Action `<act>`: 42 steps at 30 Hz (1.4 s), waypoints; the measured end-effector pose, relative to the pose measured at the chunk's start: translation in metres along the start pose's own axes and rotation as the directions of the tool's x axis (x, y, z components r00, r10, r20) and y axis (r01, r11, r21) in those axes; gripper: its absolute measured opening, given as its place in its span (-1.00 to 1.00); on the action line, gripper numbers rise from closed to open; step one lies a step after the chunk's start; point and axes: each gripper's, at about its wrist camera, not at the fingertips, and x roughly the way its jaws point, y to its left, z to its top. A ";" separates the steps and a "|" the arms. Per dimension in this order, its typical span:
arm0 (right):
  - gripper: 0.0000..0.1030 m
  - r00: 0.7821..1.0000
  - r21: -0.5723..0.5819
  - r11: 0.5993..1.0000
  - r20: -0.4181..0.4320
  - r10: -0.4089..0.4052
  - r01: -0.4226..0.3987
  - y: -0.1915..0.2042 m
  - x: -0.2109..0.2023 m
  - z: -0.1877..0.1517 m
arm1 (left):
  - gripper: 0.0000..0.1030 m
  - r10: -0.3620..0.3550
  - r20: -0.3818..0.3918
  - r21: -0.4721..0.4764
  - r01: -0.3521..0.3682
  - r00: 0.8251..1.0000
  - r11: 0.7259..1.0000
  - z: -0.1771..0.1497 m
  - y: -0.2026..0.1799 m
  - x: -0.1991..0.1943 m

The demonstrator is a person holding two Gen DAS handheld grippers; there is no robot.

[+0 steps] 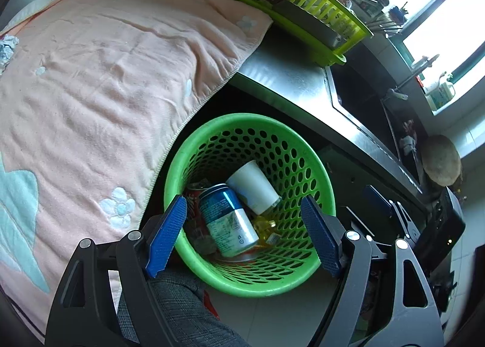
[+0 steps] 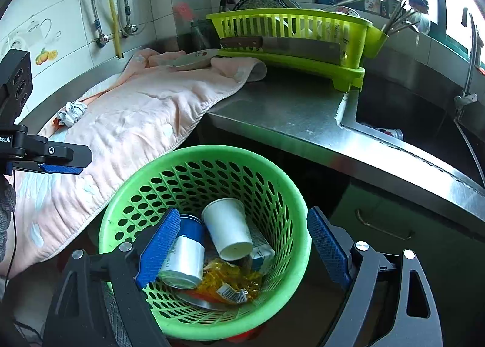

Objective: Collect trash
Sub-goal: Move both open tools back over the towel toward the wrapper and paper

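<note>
A green perforated basket [image 1: 251,121] [image 2: 212,151] stands on the floor below the counter edge. In it lie a blue and silver can [image 1: 227,219] [image 2: 185,253], a white paper cup [image 1: 254,186] [image 2: 227,228], a yellow wrapper [image 2: 230,283] and a small carton [image 2: 262,253]. My left gripper [image 1: 242,200] hangs open above the basket with nothing between its pads. My right gripper [image 2: 242,212] is also open and empty over the basket. A crumpled paper ball [image 2: 71,112] [image 1: 7,47] lies on the pink towel [image 2: 136,116], far left.
The towel covers the steel counter [image 2: 288,113]. A plate [image 2: 194,59] rests on the towel at the back. A lime dish rack [image 2: 291,31] holds a cleaver [image 2: 291,45]. The sink [image 2: 409,110] with a faucet [image 2: 471,53] lies to the right, a can [image 2: 394,134] in it.
</note>
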 end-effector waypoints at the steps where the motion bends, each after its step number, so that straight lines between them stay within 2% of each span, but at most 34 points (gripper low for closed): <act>1: 0.61 1.000 -0.003 1.000 0.002 0.001 -0.001 0.001 0.000 0.001 | 0.49 0.001 0.004 -0.003 -0.001 1.000 1.000 0.000 0.002 -0.003; 8: 0.65 1.000 -0.032 0.999 0.010 0.017 -0.016 0.016 0.000 0.010 | 0.49 0.036 0.041 -0.026 -0.035 0.999 0.999 0.001 0.018 -0.023; 24: 0.73 0.994 -0.127 0.987 0.023 0.106 -0.102 0.071 0.011 0.043 | 0.49 0.120 0.120 -0.132 -0.104 0.985 0.986 0.009 0.073 -0.069; 34: 0.79 0.984 -0.198 0.966 0.022 0.174 -0.166 0.113 0.023 0.068 | 0.49 0.171 0.151 -0.191 -0.140 0.974 0.971 0.012 0.111 -0.094; 42: 0.80 0.973 -0.272 0.936 0.008 0.232 -0.221 0.156 0.034 0.089 | 0.49 0.233 0.174 -0.257 -0.184 0.957 0.949 0.013 0.149 -0.120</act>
